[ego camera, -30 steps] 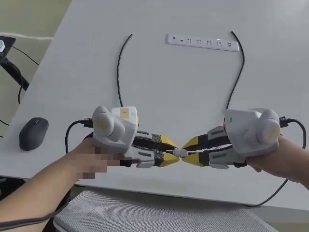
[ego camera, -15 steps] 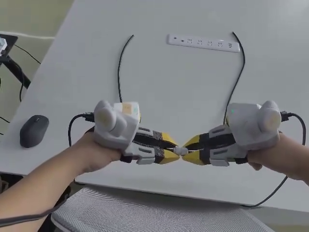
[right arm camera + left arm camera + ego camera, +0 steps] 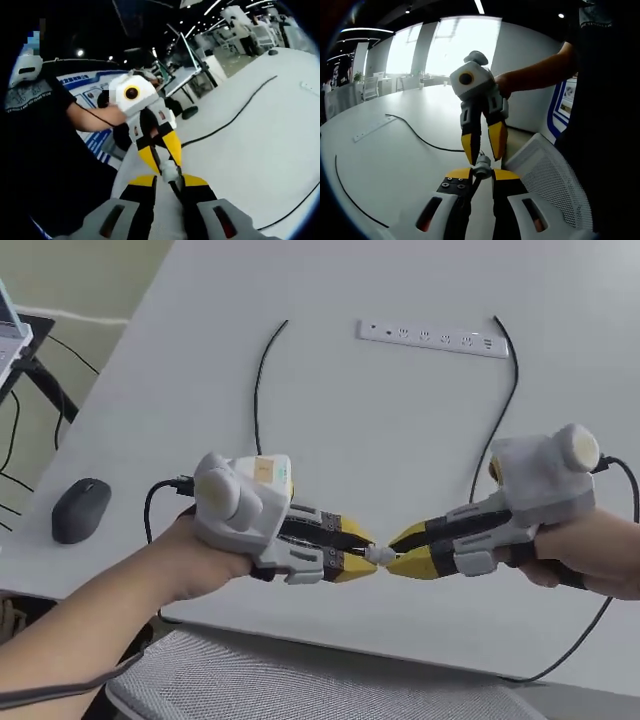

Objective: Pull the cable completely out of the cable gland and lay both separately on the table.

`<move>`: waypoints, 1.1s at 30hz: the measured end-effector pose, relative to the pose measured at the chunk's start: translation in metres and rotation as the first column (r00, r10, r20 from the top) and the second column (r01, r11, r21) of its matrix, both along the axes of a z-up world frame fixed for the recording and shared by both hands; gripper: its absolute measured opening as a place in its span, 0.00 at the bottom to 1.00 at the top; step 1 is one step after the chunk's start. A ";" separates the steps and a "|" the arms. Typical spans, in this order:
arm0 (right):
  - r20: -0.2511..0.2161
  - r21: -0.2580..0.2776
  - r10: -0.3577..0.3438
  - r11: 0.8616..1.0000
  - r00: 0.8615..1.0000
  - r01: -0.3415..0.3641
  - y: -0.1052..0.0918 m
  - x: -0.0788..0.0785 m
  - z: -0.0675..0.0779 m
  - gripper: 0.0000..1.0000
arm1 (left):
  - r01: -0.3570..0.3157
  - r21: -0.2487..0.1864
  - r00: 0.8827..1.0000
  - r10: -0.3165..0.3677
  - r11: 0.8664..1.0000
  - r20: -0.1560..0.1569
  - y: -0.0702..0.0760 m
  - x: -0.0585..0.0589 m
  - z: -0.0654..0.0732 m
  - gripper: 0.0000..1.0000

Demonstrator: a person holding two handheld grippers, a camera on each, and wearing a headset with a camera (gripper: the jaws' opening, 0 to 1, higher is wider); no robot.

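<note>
Spanning the head view, the white table (image 3: 400,440) lies under the left gripper (image 3: 368,556) and right gripper (image 3: 393,556), which meet tip to tip. The left jaws pinch the cable gland (image 3: 380,555). Whether the right's narrowed jaws grip anything, I cannot tell. The left gripper view adds a dark cable (image 3: 475,186) between its jaws.

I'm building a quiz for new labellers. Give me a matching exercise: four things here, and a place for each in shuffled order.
1 power strip
2 mouse
3 cable gland
4 mesh chair

a between the left claw and right claw
b far side of the table
c below the table's near edge
d by the table's left edge

Pairs: 1-b, 2-d, 3-a, 4-c
</note>
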State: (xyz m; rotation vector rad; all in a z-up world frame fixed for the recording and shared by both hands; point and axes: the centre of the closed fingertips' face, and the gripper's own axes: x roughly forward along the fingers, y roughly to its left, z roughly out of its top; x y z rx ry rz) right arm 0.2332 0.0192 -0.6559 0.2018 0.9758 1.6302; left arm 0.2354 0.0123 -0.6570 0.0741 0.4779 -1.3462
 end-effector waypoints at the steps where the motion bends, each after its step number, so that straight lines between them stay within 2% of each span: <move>1: -0.008 0.008 0.001 1.000 1.000 -0.001 0.000 0.001 0.000 0.14 | 0.001 0.001 1.000 -0.001 1.000 0.004 -0.001 0.000 0.001 0.14; 4: -0.074 0.002 0.006 1.000 0.997 -0.005 -0.002 0.000 -0.001 0.10 | 0.002 0.003 1.000 -0.002 1.000 0.014 -0.002 0.000 0.002 0.14; 6: -0.081 0.009 0.015 1.000 0.997 -0.015 -0.003 0.000 0.000 0.10 | 0.003 0.007 1.000 -0.003 1.000 0.019 -0.002 -0.001 0.002 0.14; 8: -0.112 0.017 0.022 1.000 0.994 -0.020 -0.004 -0.002 0.002 0.09 | 0.005 0.012 1.000 -0.005 1.000 0.024 -0.002 0.000 0.002 0.14; 15: -0.153 0.032 0.026 0.999 0.988 -0.021 -0.004 -0.004 0.003 0.09 | 0.010 0.017 1.000 -0.010 1.000 0.029 -0.004 0.001 0.002 0.14; 19: -0.138 0.035 0.050 0.998 0.989 -0.045 -0.003 -0.007 0.002 0.08 | 0.016 0.028 1.000 -0.016 0.999 0.023 -0.006 0.000 0.000 0.14; 20: -0.106 0.040 0.061 0.998 0.992 -0.057 -0.003 -0.007 0.000 0.08 | 0.017 0.032 1.000 -0.017 0.999 0.017 -0.006 0.000 -0.002 0.14; 21: -0.099 0.040 0.065 0.997 0.993 -0.062 -0.003 -0.008 0.000 0.08 | 0.017 0.033 1.000 -0.018 0.999 0.016 -0.006 0.000 -0.002 0.14; 23: -0.021 0.038 0.084 0.996 0.996 -0.083 -0.002 -0.007 -0.001 0.07 | 0.017 0.044 1.000 -0.017 0.999 0.017 -0.005 0.001 -0.003 0.14; 24: 0.001 0.038 0.091 0.995 0.996 -0.091 -0.001 -0.007 -0.001 0.07 | 0.016 0.043 1.000 -0.017 0.999 0.013 -0.004 0.001 -0.003 0.14; 25: 0.056 0.035 0.095 0.995 0.994 -0.097 -0.001 -0.005 -0.001 0.07 | 0.013 0.042 1.000 -0.013 0.999 0.009 -0.004 0.001 -0.004 0.14; 26: 0.089 0.027 0.098 0.995 0.991 -0.101 0.000 -0.004 -0.001 0.07 | 0.007 0.043 1.000 -0.008 0.999 0.008 -0.003 0.002 -0.004 0.14; 27: 0.128 0.019 0.110 0.993 0.986 -0.113 0.000 -0.005 -0.001 0.07 | -0.002 0.038 1.000 0.002 0.999 -0.016 -0.003 0.003 -0.004 0.14; 28: 0.168 0.009 0.124 0.992 0.978 -0.128 0.000 -0.005 -0.001 0.07 | -0.003 0.035 1.000 0.004 0.999 -0.028 -0.002 0.004 -0.005 0.14; 29: 0.251 -0.002 0.138 0.990 0.958 -0.142 0.001 -0.005 -0.001 0.07 | -0.006 0.035 0.999 0.007 0.999 -0.031 -0.002 0.005 -0.006 0.14; 31: 0.337 -0.038 0.161 0.987 0.927 -0.158 0.001 -0.007 -0.002 0.07 | -0.004 0.029 0.999 0.005 1.000 -0.052 -0.002 0.004 -0.006 0.14; 32: 0.373 -0.043 0.158 0.987 0.914 -0.153 0.001 -0.005 -0.002 0.07 | -0.006 0.029 0.999 0.008 1.000 -0.052 -0.002 0.004 -0.006 0.14; 33: 0.396 -0.054 0.142 0.990 0.907 -0.132 0.001 -0.004 -0.003 0.07 | -0.010 0.028 0.998 0.012 1.000 -0.056 -0.001 0.004 -0.006 0.14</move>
